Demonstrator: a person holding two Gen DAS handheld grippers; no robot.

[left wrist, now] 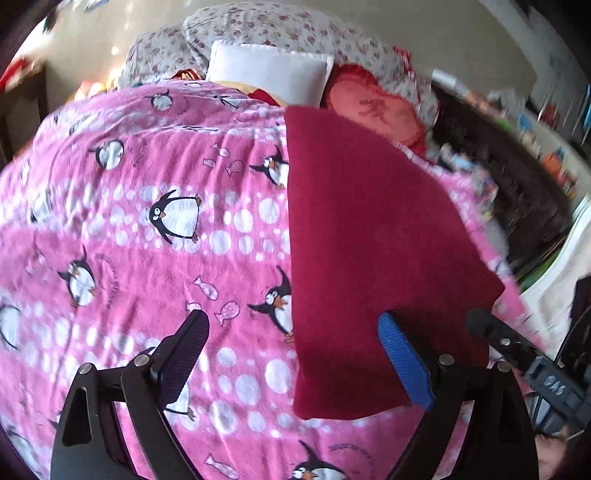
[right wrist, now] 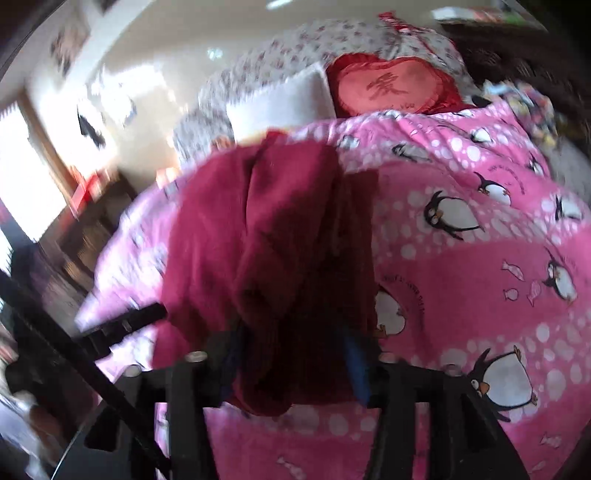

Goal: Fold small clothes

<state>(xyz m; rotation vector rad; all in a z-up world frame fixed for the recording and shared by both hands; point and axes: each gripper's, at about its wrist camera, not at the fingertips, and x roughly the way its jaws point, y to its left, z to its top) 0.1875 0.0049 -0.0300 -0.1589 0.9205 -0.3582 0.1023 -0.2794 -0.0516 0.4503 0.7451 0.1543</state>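
Note:
A dark red cloth (left wrist: pixel 369 240) lies on the pink penguin blanket (left wrist: pixel 147 206), a long strip on the right of the left wrist view. My left gripper (left wrist: pixel 295 354) is open and empty, its blue finger (left wrist: pixel 404 362) over the cloth's near end. My right gripper (right wrist: pixel 291 365) is shut on the red cloth (right wrist: pixel 273 236), which bunches and drapes over its fingers and hides them. The right gripper also shows in the left wrist view (left wrist: pixel 491 332) at the cloth's near right corner.
A white pillow (left wrist: pixel 269 72), a red heart cushion (left wrist: pixel 373 109) and a floral quilt (left wrist: pixel 266 26) lie at the head of the bed. Dark furniture with clutter (left wrist: pixel 517 177) stands beyond the bed's right edge.

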